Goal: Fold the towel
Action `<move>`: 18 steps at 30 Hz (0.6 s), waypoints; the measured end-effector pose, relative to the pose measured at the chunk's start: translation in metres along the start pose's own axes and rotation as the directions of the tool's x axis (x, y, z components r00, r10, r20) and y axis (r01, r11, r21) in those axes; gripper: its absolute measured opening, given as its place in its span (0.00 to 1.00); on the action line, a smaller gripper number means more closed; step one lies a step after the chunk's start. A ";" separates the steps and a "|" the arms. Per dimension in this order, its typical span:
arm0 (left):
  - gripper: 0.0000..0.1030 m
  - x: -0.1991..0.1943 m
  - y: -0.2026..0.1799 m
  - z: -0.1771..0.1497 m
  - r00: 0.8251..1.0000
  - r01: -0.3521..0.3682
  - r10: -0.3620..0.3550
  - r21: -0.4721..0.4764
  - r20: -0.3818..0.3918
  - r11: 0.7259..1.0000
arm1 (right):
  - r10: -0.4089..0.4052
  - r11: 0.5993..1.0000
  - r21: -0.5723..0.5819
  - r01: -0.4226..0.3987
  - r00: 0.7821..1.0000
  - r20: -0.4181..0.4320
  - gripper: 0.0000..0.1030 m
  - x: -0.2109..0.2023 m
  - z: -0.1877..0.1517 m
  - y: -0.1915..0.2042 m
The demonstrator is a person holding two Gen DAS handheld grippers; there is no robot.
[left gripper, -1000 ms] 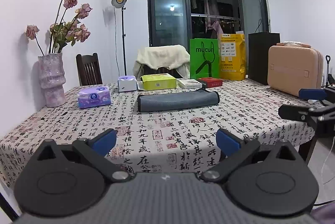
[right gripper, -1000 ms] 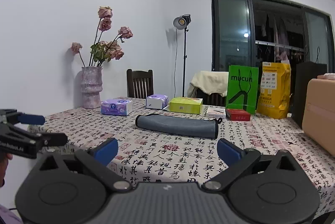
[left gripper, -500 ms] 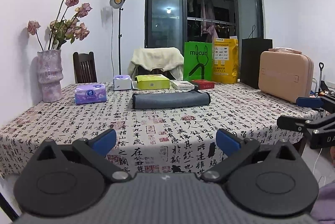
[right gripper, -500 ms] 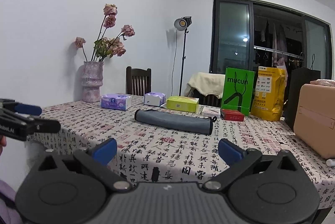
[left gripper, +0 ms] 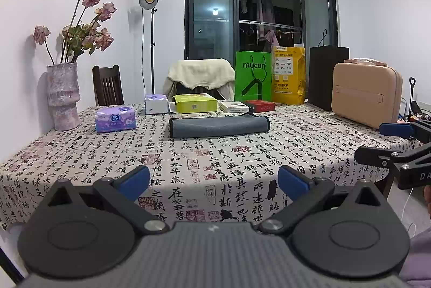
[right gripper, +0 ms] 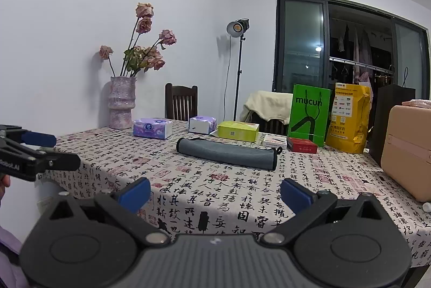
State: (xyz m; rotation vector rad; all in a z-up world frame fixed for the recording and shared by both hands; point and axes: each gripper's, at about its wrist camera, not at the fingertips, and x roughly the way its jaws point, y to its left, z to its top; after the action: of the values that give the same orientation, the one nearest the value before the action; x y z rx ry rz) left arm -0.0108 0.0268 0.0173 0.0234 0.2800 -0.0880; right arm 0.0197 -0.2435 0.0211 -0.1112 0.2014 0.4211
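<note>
A grey towel (left gripper: 218, 126) lies folded into a long narrow strip near the middle of the table (left gripper: 107, 153); it also shows in the right wrist view (right gripper: 227, 153). My left gripper (left gripper: 214, 181) is open and empty, held off the table's near edge, well short of the towel. My right gripper (right gripper: 215, 192) is open and empty, also back from the table's edge. Each gripper shows at the side of the other's view: the right gripper (left gripper: 388, 142) and the left gripper (right gripper: 51, 153).
Behind the towel stand tissue packs (left gripper: 115, 119), a yellow-green box (left gripper: 195, 102), a red box (left gripper: 260, 105), a green bag (left gripper: 252, 79) and a yellow bag (left gripper: 288, 78). A vase of dried roses (left gripper: 62, 97) is far left, a tan case (left gripper: 366, 97) far right.
Both grippers have drawn back from the table and tilted upward, so the towel looks smaller and farther. Both stay open and empty.
</note>
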 end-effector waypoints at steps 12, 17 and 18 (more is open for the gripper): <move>1.00 -0.001 -0.002 -0.001 1.000 0.002 -0.002 0.005 -0.002 1.000 | -0.009 1.000 0.008 0.009 1.000 -0.008 1.00 0.001 -0.002 -0.002; 1.00 -0.001 -0.002 -0.001 1.000 0.003 -0.003 0.004 -0.003 1.000 | -0.013 1.000 0.012 0.013 1.000 -0.005 1.00 0.001 -0.001 -0.003; 1.00 0.000 -0.002 -0.001 1.000 0.004 -0.004 0.003 -0.004 1.000 | -0.013 1.000 0.012 0.013 1.000 -0.006 1.00 0.001 -0.001 -0.003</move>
State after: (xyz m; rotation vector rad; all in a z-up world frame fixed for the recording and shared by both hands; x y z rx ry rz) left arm -0.0116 0.0251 0.0166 0.0257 0.2835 -0.0922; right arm 0.0214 -0.2458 0.0196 -0.1021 0.2084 0.4068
